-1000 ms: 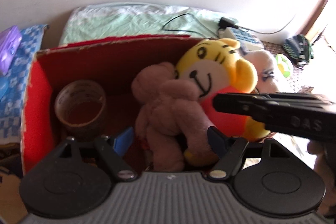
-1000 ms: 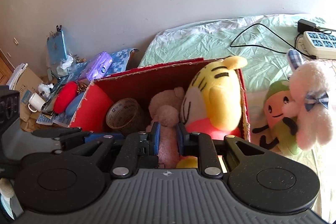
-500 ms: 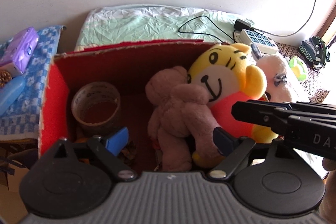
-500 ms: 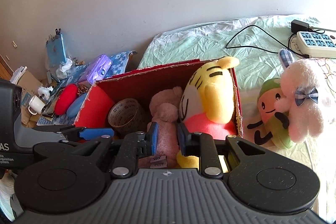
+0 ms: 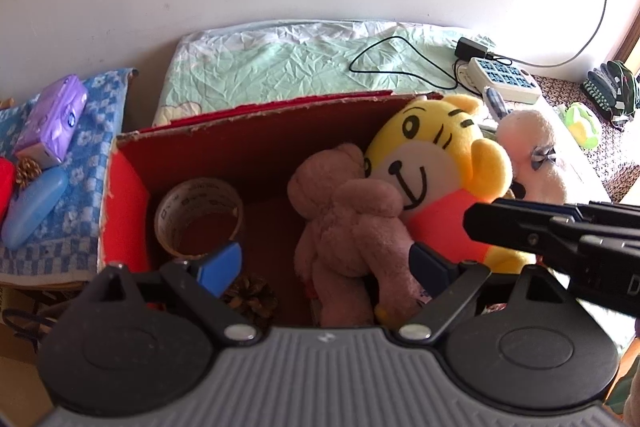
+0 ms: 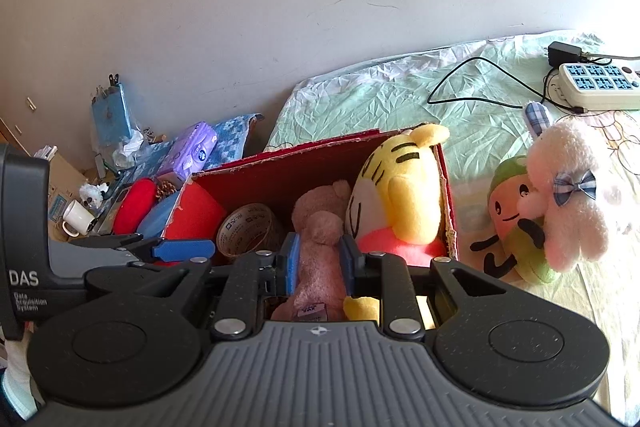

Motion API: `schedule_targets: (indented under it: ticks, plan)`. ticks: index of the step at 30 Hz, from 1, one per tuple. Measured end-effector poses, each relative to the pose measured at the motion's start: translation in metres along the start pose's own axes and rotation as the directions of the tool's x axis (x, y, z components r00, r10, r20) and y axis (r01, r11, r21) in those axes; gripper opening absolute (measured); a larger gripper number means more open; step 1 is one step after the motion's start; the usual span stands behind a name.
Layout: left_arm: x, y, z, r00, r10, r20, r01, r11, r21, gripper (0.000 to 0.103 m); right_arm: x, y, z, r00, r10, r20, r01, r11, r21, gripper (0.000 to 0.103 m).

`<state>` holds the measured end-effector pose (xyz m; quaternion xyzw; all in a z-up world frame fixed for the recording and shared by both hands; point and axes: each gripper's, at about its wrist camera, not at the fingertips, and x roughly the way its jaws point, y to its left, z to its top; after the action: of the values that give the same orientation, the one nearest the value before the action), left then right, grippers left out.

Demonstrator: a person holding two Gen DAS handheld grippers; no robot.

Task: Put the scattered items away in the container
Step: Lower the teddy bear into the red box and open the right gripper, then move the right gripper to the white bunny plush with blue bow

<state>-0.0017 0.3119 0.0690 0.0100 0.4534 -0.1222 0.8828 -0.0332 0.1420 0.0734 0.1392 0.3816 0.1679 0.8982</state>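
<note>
Box (image 5: 248, 143): we are looking into a red cardboard box on the bed (image 6: 400, 95); its torn rim looks stiff enough to lean toys on.
Tiger (image 5: 436, 171): we are seeing it propped in the box's right corner, soft and light.
Rabbit (image 6: 568, 195): we are seeing it out on the bed beside the box, leaning on the green toy (image 6: 516, 227); plush and light, we judge, so we are choosing its thick body over the ears.
Bear (image 6: 320, 251): we are keeping it in the box beside the tiger; squashy, it gives under the pads.
Right tool (image 6: 319, 265): we are pinching the bear's body, grip easing slightly.
Left tool (image 5: 326, 267): we are opening it wide, its pads off the bear.
Tape (image 5: 200, 215): we are seeing a stiff roll in the box's left side.
</note>
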Motion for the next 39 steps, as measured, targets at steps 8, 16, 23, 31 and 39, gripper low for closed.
schedule_targets:
  ticks: [8,16,23,31,39]
  plan:
    - [-0.008,-0.009,-0.003,0.998,0.061,0.019,-0.061,0.998,-0.006,0.094,-0.015,0.003,-0.003,1.000,-0.004,0.031,0.005,1.000,-0.020,0.027]
    - [-0.016,-0.018,-0.004,0.985,0.168,0.041,-0.167,0.985,-0.033,0.099,-0.016,-0.009,-0.001,0.999,0.038,0.020,-0.038,0.999,-0.023,0.027]
    - [-0.029,-0.031,-0.004,0.957,0.283,0.063,-0.278,0.957,-0.083,0.099,-0.018,-0.028,0.000,0.996,0.093,-0.002,-0.093,0.995,-0.030,0.027]
    - [-0.026,-0.054,0.000,0.931,0.366,0.006,-0.360,0.918,-0.170,0.099,-0.024,-0.050,0.008,0.985,0.169,-0.047,-0.172,0.983,-0.068,0.027]
    - [-0.021,-0.085,0.003,0.899,0.438,-0.025,-0.434,0.878,-0.202,0.099,-0.029,-0.081,0.015,0.974,0.212,-0.085,-0.220,0.971,-0.096,0.031]
